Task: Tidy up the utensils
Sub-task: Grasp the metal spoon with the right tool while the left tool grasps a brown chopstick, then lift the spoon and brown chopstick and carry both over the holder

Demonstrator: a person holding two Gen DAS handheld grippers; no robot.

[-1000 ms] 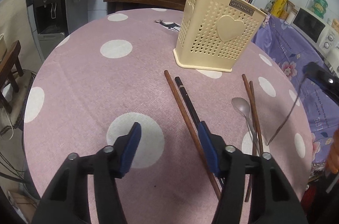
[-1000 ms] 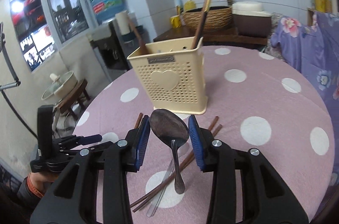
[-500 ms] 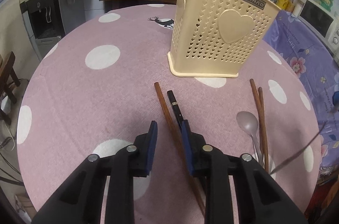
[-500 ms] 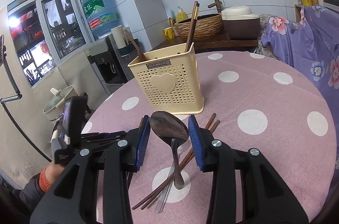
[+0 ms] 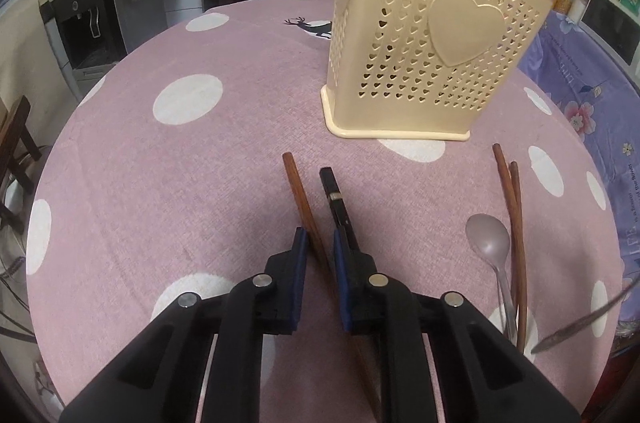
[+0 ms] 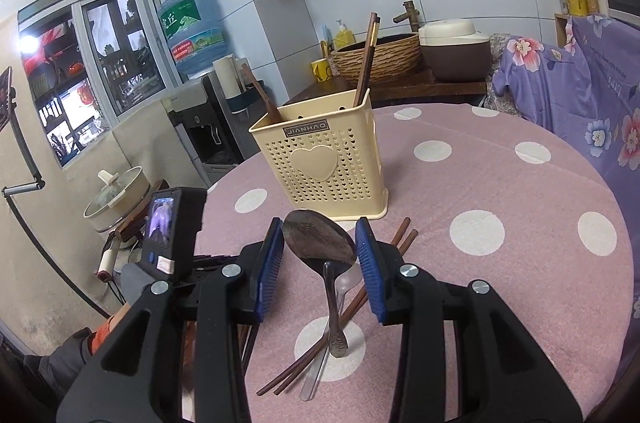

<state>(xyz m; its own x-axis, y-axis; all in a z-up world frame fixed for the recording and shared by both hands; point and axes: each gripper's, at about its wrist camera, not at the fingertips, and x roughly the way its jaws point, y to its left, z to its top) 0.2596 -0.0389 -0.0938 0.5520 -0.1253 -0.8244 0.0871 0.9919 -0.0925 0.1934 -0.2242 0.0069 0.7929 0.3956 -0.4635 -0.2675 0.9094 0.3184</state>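
Note:
A cream perforated utensil holder [image 5: 432,51] stands on the pink dotted tablecloth; it also shows in the right wrist view [image 6: 324,165] with chopsticks [image 6: 366,57] standing in it. My left gripper [image 5: 320,251] has closed down around a brown chopstick [image 5: 298,191] lying on the table; a black chopstick [image 5: 334,193] lies just right of its right finger. My right gripper [image 6: 320,255] is shut on a metal spoon [image 6: 318,239], bowl up, above the table. A second spoon [image 5: 488,243] and two brown chopsticks [image 5: 512,203] lie at the right.
The round table's edge [image 5: 60,151] curves close on the left. A purple floral cloth [image 6: 592,111] covers furniture at the right. A wooden side table with a wicker basket [image 6: 380,57] stands behind. A water dispenser [image 5: 92,11] stands at far left.
My left gripper has moved forward and its jaws have narrowed from wide open to closed around the brown chopstick. My right gripper has risen slightly, still holding the spoon.

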